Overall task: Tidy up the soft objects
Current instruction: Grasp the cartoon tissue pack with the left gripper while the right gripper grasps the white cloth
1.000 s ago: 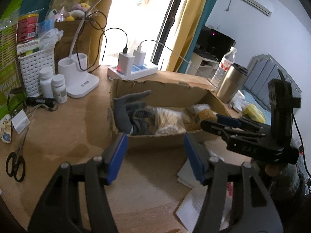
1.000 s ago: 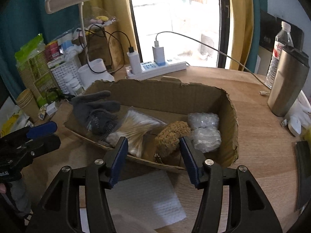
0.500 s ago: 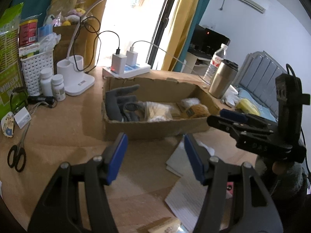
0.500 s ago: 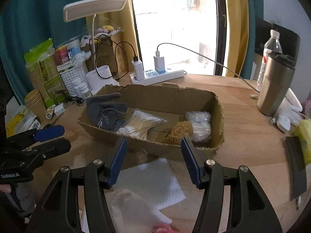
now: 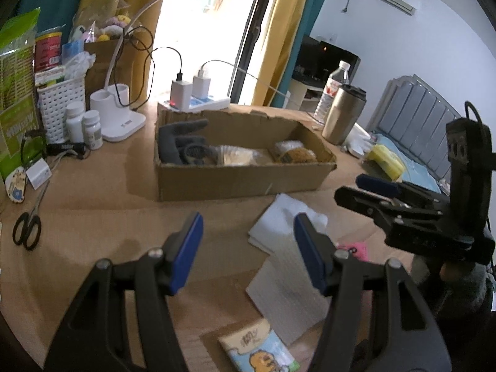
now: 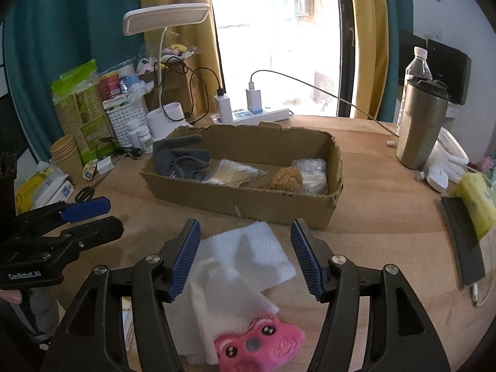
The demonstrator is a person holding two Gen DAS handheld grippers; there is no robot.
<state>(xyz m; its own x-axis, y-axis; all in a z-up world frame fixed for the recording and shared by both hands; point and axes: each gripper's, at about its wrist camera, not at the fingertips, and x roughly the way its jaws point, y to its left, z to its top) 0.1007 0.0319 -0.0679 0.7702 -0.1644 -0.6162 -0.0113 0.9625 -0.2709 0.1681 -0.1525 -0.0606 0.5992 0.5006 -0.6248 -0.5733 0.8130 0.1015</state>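
Two grippers hover with fingers spread, holding nothing: the left gripper (image 5: 248, 248) over bare worktop (image 5: 93, 210), the right gripper (image 6: 245, 257) above white sheets (image 6: 245, 257) and a pink toy (image 6: 260, 345) at its 6 o'clock. The box (image 6: 241, 204) at 12 o'clock already holds a glove (image 6: 179, 158) and other soft things. The sheets overlap, so a careless pinch may drag both, or nudge the toy off. Compared with a second ago, both grippers have pulled back from the box, bringing sheets and toy into view.
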